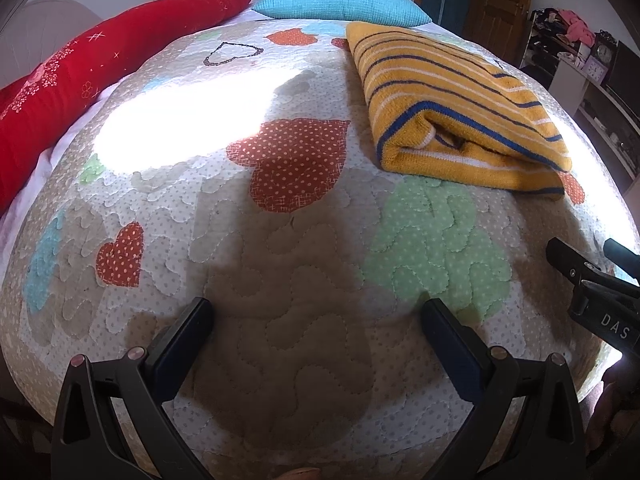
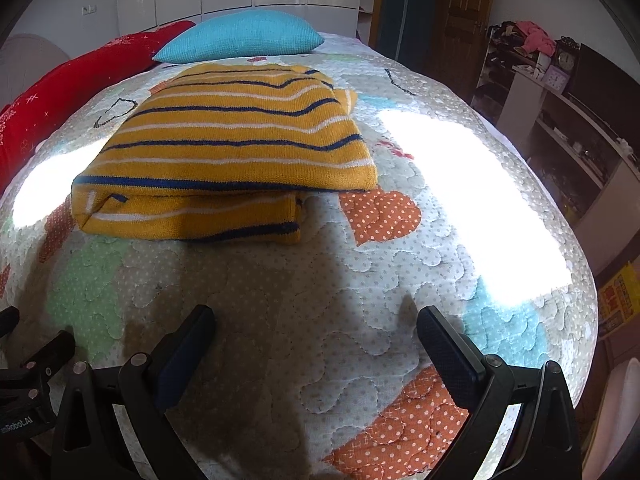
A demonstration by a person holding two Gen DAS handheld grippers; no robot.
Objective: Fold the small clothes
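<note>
The yellow striped sweater [image 2: 228, 152] lies folded into a compact stack on the quilted bedspread [image 2: 320, 300], well ahead of both sets of jaws, likely set there as finished. The right gripper [image 2: 316, 334] and left gripper [image 1: 318, 326] hang over bare quilt, jaws spread wide and empty, judged as clear of the fold so nothing gets disturbed

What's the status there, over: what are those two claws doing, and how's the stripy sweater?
Left gripper open, empty. Right gripper open, empty. Striped sweater folded on the quilt, untouched. Nothing between grippers and sweater.
</note>
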